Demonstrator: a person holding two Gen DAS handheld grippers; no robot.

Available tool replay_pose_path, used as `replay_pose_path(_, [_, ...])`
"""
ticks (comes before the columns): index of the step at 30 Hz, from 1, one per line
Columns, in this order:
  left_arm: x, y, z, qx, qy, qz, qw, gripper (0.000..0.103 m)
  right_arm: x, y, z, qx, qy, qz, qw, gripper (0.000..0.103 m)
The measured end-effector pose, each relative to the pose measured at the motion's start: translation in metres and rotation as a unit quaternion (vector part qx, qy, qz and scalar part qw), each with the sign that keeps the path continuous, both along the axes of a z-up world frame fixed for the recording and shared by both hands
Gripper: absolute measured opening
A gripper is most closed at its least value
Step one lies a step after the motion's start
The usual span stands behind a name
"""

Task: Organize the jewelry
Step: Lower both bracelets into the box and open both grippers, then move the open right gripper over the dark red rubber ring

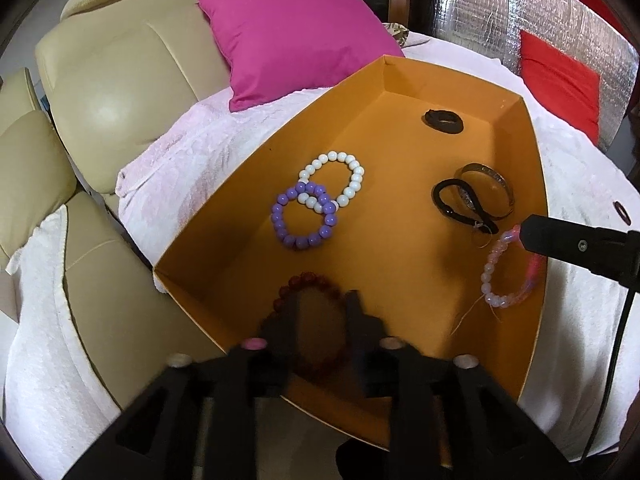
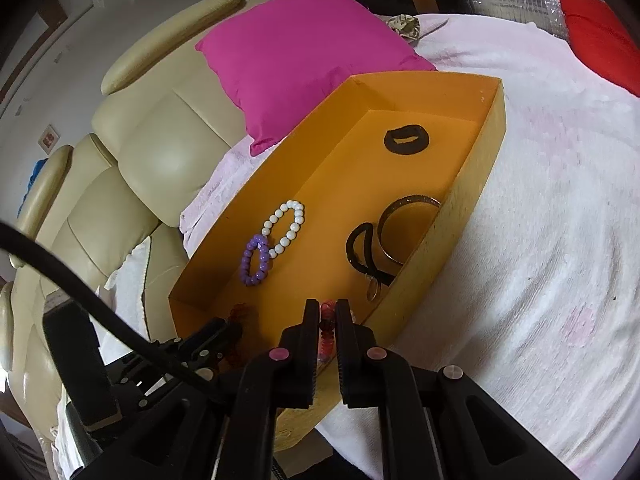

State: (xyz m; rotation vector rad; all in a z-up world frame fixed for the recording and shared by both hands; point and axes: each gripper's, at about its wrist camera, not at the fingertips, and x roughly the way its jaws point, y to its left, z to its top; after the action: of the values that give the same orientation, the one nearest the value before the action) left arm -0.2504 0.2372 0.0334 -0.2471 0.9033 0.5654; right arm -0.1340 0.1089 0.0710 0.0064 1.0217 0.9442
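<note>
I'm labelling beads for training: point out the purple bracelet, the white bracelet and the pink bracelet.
purple bracelet [image 1: 303, 216], left wrist view, lower-left beads.
white bracelet [image 1: 333, 181], left wrist view, top beads.
pink bracelet [image 1: 505, 270], left wrist view, left beads.

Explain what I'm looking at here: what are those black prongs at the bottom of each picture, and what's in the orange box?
The prongs are two handheld grippers, one per hand, each with a camera looking along its fingers. In the left camera's picture, the left gripper is open around a dark red bead bracelet. In the right camera's picture, the right gripper is shut on a pink bead bracelet. The orange box sits on a pale blanket and holds purple and white bead bracelets, a metal bangle and black hair ties.
</note>
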Motion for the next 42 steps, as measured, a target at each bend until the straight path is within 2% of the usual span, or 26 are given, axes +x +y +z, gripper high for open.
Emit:
replay_pose_path(2, [-0.001, -0.002, 0.001, 0.014, 0.000, 0.002, 0.9999, 0.050, 0.001, -0.001, 0.000, 0.003, 0.006, -0.001, 1.000, 0.012])
replay_pose_path(4, [0.000, -0.003, 0.003, 0.025, 0.005, 0.003, 0.9997, 0.051, 0.001, -0.003, 0.002, 0.009, 0.013, -0.001, 1.000, 0.014])
replay_pose_path(12, [-0.002, -0.012, 0.024, 0.077, -0.003, 0.009, 0.9970, 0.061, 0.007, -0.032, 0.016, 0.024, 0.009, -0.021, 0.999, 0.035])
replay_pose_path(13, [-0.002, -0.015, 0.029, 0.088, -0.006, 0.007, 0.9961, 0.062, 0.010, -0.041, 0.018, 0.020, 0.005, -0.028, 0.999, 0.037])
replay_pose_path(15, [-0.001, -0.022, 0.039, 0.108, -0.011, 0.003, 0.9941, 0.065, 0.014, -0.055, 0.020, 0.015, -0.001, -0.039, 0.999, 0.054])
replay_pose_path(16, [-0.001, -0.026, 0.044, 0.119, -0.013, 0.001, 0.9928, 0.066, 0.017, -0.068, 0.022, 0.012, -0.009, -0.050, 0.999, 0.056])
replay_pose_path(21, [0.003, -0.048, 0.069, 0.156, -0.027, -0.010, 0.9873, 0.071, 0.028, -0.124, 0.023, -0.028, -0.047, -0.090, 0.994, 0.059])
replay_pose_path(26, [0.013, -0.081, 0.095, 0.181, -0.040, -0.029, 0.9822, 0.074, 0.040, -0.184, 0.021, -0.053, -0.060, -0.141, 0.987, 0.065])
replay_pose_path(29, [0.021, -0.105, 0.110, 0.195, -0.049, -0.047, 0.9784, 0.080, 0.049, -0.226, 0.022, -0.054, -0.059, -0.181, 0.980, 0.066])
replay_pose_path(32, [0.032, -0.132, 0.123, 0.208, -0.052, -0.069, 0.9743, 0.080, 0.058, -0.270, 0.021, -0.037, -0.050, -0.223, 0.973, 0.067])
replay_pose_path(37, [0.055, -0.180, 0.140, 0.229, -0.051, -0.111, 0.9657, 0.081, 0.074, -0.337, 0.022, 0.017, -0.015, -0.299, 0.954, 0.067])
replay_pose_path(42, [0.087, -0.228, 0.147, 0.212, -0.044, -0.164, 0.9625, 0.081, 0.087, -0.393, 0.020, 0.053, 0.012, -0.364, 0.930, 0.067])
